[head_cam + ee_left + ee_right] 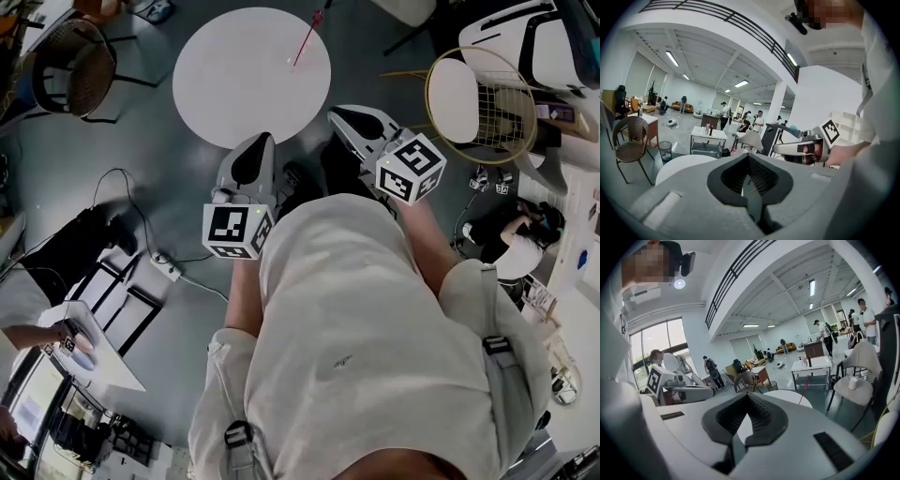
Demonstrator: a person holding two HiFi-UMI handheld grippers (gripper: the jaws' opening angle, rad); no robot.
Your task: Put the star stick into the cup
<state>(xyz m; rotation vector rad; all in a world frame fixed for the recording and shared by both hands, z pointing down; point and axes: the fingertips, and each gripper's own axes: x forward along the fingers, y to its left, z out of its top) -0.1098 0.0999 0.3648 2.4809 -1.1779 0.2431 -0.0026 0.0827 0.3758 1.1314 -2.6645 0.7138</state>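
Holding left gripper (260, 142) and right gripper (339, 114) closed, empty, well apart from round white table (234, 84); seems finished, with star stick (306, 39) apparently leaning in cup (292, 62); needs only retreat.

Head camera plus two gripper cameras
Head view looks steeply down from above; both gripper views face outward across the room; all share the round white table (234, 84)
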